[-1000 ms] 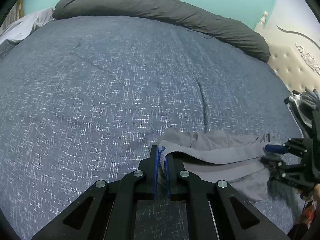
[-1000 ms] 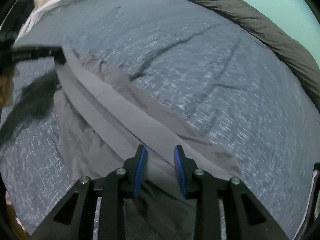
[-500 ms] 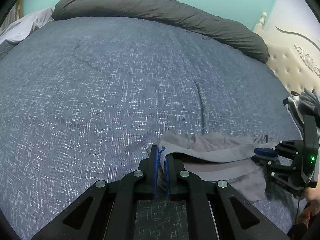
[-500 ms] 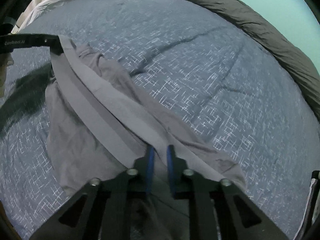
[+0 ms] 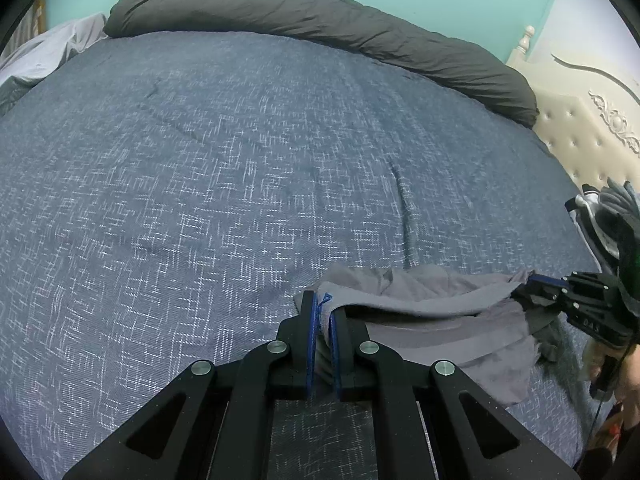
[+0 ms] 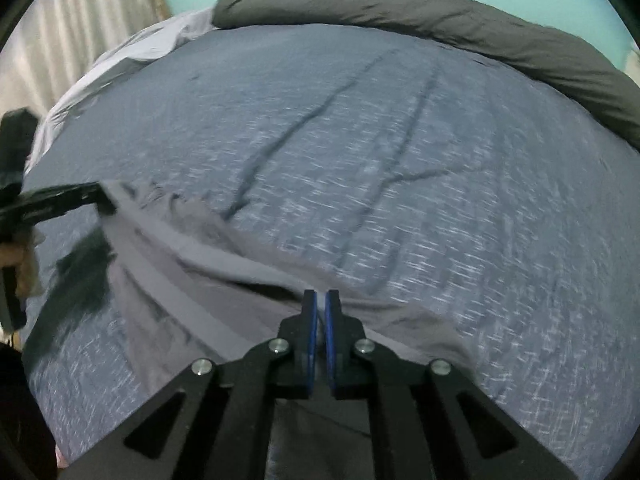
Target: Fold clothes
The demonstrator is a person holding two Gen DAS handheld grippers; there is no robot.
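Since the earlier frame, the right gripper (image 6: 320, 304) is showing its blue pads drawn from a clear gap to a pinch on the waistband of the grey shorts (image 5: 436, 320); only a thin sliver of cloth is separating them. Its view is now rolled and blurred by motion, and the waistband is running in a tauter line from its pads up to the left gripper (image 5: 323, 312), which is appearing at the left edge of that view. The edge of the shorts near the right gripper is lying higher in the left wrist view than before.

The left gripper is remaining where it was, its pads pressed narrowly onto the other end of the same waistband, with a small blue tag showing at the pinch. The shorts are hanging between the two grippers at the near edge of the blue patterned bedspread (image 5: 240, 184), the lower part draping on the cover.

A dark grey rolled duvet (image 5: 320, 28) is lying along the far side of the bed, unchanged. A cream tufted headboard (image 5: 576, 136) is standing at the right. A hand (image 6: 18, 260) is gripping the left gripper's handle
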